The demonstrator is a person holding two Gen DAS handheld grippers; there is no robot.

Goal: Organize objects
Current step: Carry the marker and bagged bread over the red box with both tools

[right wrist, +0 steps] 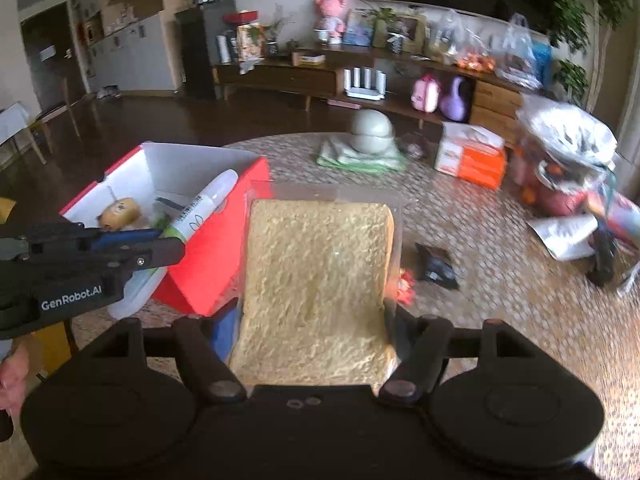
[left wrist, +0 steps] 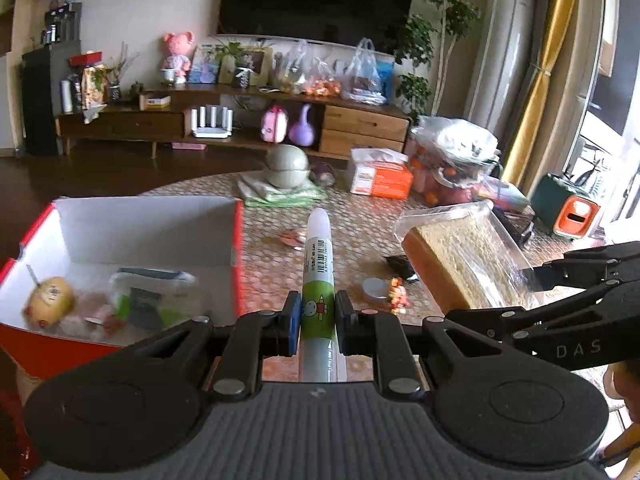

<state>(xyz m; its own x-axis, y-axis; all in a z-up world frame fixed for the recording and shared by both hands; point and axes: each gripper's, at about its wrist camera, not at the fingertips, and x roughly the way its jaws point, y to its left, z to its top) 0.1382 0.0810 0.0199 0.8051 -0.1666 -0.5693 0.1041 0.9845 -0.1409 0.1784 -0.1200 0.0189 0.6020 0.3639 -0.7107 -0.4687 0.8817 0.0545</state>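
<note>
My left gripper [left wrist: 317,320] is shut on a white tube with a green label [left wrist: 318,276], held above the table just right of the red box [left wrist: 239,248]. In the right wrist view the same tube [right wrist: 200,208] juts out over the box's [right wrist: 208,248] near wall. The box, white inside, holds a yellow round item [left wrist: 50,300] and a clear lidded container [left wrist: 156,292]. My right gripper [right wrist: 316,340] is shut on a bagged loaf of sliced bread [right wrist: 320,280], lifted beside the box. The bread [left wrist: 460,264] also shows at right in the left wrist view.
On the round patterned table [right wrist: 480,240] lie a small black object [right wrist: 436,266], a red-orange wrapper [right wrist: 406,284], a round lid [left wrist: 376,287], green cloths under stacked bowls [right wrist: 372,132], an orange tissue pack [right wrist: 472,156] and bags of fruit [right wrist: 560,160]. A TV cabinet stands behind.
</note>
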